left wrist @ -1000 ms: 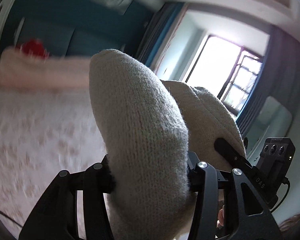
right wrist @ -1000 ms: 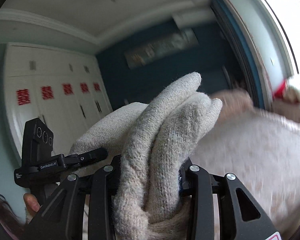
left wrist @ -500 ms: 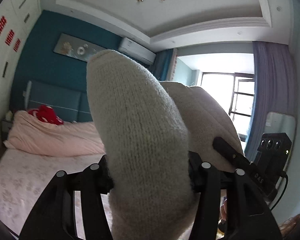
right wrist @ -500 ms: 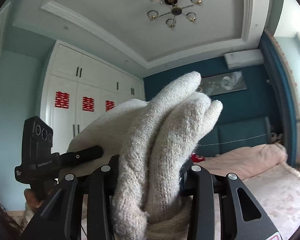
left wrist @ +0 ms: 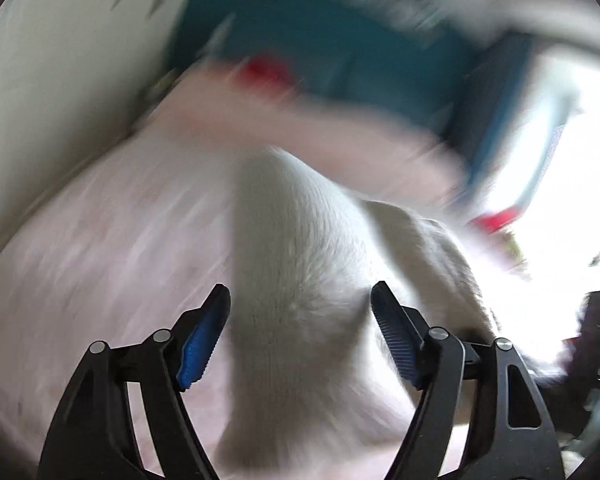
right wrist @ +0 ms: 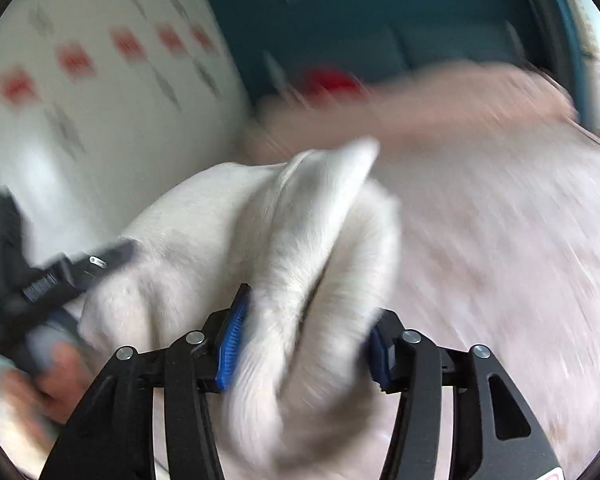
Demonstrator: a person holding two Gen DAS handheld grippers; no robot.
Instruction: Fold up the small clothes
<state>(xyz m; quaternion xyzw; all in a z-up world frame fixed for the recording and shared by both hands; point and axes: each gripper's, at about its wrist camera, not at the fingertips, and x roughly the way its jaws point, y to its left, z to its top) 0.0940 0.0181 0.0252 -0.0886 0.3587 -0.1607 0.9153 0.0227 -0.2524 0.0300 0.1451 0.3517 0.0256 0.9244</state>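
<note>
A cream knitted garment (left wrist: 300,272) bunches up between the blue-padded fingers of my left gripper (left wrist: 300,300). The jaws stand apart with a gap showing on the left side, so that gripper is open around the cloth. In the right wrist view the same garment (right wrist: 300,248) is pinched between the pads of my right gripper (right wrist: 304,320), which is shut on it. The left gripper's black body (right wrist: 60,276) and the hand holding it show at the left of that view. Both views are motion-blurred.
A bed with a pale pink floral cover (left wrist: 112,240) lies below and ahead, also seen in the right wrist view (right wrist: 500,240). A pink duvet (right wrist: 420,108), red cushion (left wrist: 264,70), teal wall and white wardrobe (right wrist: 80,100) stand beyond.
Both grippers have swung down from pointing at the ceiling to pointing at the bed. The left jaws have opened and loosened from the garment. The right stays clamped.
</note>
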